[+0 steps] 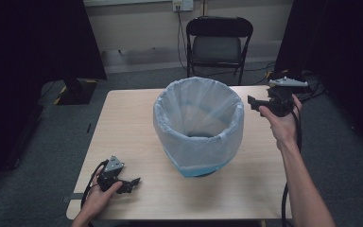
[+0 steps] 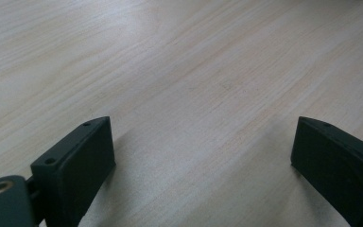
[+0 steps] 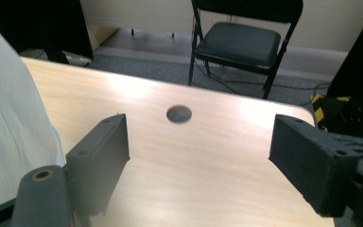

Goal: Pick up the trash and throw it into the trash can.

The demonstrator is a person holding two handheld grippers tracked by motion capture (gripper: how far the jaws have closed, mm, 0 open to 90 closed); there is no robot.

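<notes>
High view above looking down on table, left gripper view skimming tabletop close, right gripper view facing chair.

Light wooden table with rounded corners and a round cable hole near the far edge. Near the middle, standing upright, a bin lined with a translucent white bag. Elsewhere, bare tabletop.

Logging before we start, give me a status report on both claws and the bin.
Left claw open, low on table. Right claw open, empty, beside lined bin. Nothing between.
</notes>
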